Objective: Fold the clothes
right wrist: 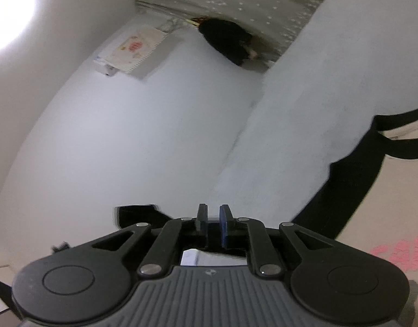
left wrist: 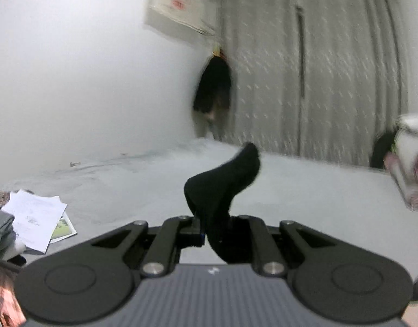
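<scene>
In the left wrist view my left gripper (left wrist: 209, 234) is shut on a black sock (left wrist: 222, 185). The sock sticks up and forward from between the fingers, above a pale grey bed sheet (left wrist: 127, 179). In the right wrist view my right gripper (right wrist: 213, 226) is tilted sideways, with a narrow gap between its fingers and nothing between them. A black garment (right wrist: 353, 174) lies at the right, beside the pale sheet (right wrist: 304, 109).
White papers (left wrist: 34, 218) and folded grey cloth (left wrist: 0, 231) lie at the left of the bed. A pile of pink and white clothes (left wrist: 410, 163) is at the right. A grey curtain (left wrist: 318, 68) and a dark hanging garment (left wrist: 214, 84) stand behind.
</scene>
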